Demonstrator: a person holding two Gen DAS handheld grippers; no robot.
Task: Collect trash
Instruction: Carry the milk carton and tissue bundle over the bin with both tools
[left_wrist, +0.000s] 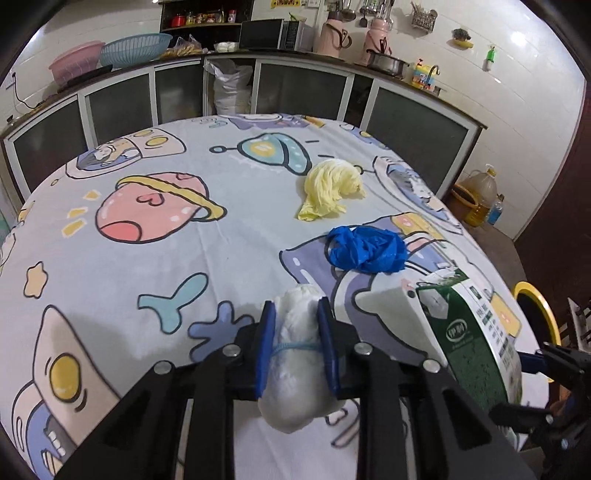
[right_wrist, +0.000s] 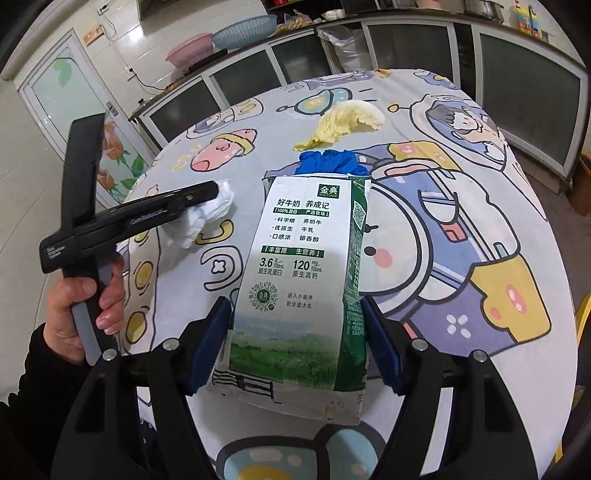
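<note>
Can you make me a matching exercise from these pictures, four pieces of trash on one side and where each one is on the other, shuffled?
Things:
1. white wad
2. milk carton
3. blue bag
4. yellow bag

Places:
A. on the tablecloth, farthest from the grippers
B. between the left gripper's fingers
C. on the tablecloth, just beyond the carton
D. between the right gripper's fingers

Pairs: 1-B, 2-D, 3-C, 4-A

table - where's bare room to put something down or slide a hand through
Free: the table's wide left half, left of the white wad in the left gripper. Crowded: the right side, with yellow scrap, blue bag and milk carton in the right gripper.
</note>
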